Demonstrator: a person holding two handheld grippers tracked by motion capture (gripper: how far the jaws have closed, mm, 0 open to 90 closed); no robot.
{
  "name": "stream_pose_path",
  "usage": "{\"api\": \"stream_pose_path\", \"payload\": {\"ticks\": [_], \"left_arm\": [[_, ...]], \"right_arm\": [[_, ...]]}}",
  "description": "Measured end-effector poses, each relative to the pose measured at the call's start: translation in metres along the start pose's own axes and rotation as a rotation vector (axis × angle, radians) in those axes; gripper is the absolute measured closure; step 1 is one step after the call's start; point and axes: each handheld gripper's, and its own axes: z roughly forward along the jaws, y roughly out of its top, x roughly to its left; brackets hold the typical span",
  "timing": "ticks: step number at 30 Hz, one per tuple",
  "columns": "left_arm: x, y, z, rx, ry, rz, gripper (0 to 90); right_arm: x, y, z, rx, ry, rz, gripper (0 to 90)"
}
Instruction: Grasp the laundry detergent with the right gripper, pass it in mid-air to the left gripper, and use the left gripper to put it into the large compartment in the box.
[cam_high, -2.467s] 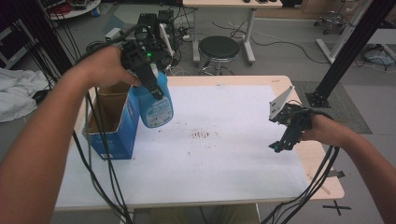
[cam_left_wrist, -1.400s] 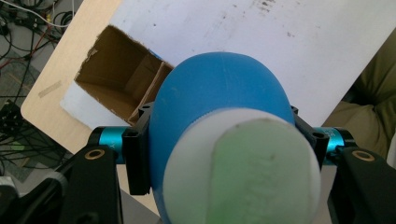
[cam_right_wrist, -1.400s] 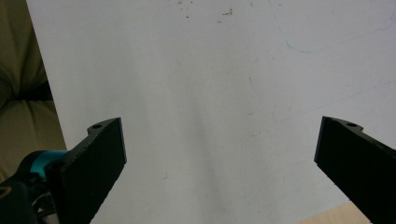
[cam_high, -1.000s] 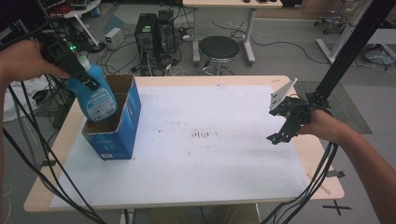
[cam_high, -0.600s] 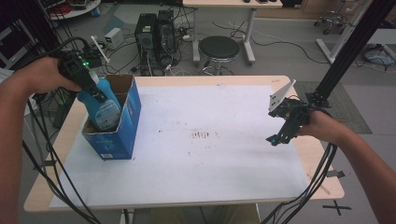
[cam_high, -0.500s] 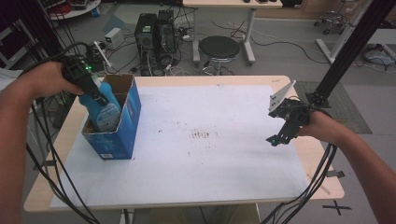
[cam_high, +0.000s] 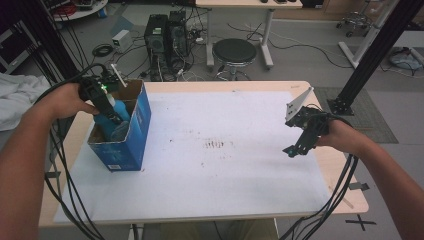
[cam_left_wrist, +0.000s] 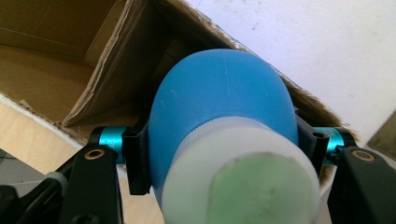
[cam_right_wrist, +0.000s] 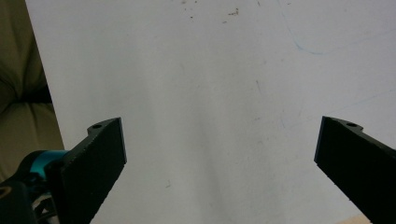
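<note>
Left claw (cam_high: 111, 111) grips a blue bottle (cam_left_wrist: 219, 112) by its sides, pads pressed on it, the bottle hanging down inside the open blue cardboard box (cam_high: 134, 135) at the tabletop's (cam_high: 225, 170) left edge. Right claw (cam_high: 300, 142) hovers wide apart over the white sheet, holding nothing

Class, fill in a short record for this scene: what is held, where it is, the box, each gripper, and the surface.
held thing: blue bottle with a white cap
where: partly down inside the box
box: blue carton, top open, on the table's left side
left gripper: jaws clamped on the bottle's sides
right gripper: jaws wide apart, nothing between them, over the white mat
surface: white mat on a wooden table
</note>
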Motion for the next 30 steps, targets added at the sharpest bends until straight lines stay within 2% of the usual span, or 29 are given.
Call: {"api": "stream_pose_path", "payload": {"ticks": [15,17,21,30], "left_arm": [[0.002,-0.004,0.04,0.041,-0.01,-0.003,37.9],[0.003,-0.005,0.04,0.02,-0.011,-0.01,37.9],[0.003,-0.006,0.041,0.021,-0.014,-0.004,37.9],[0.005,-0.007,0.041,0.008,-0.019,-0.024,37.5]], "right_arm": [[0.0,0.0,0.001,-0.004,0.001,0.0,1.2],[0.0,-0.001,0.001,-0.002,-0.001,0.001,1.2],[0.0,-0.002,0.0,-0.006,-0.003,0.003,1.2],[0.001,-0.001,0.0,-0.011,-0.008,-0.001,1.2]]}}
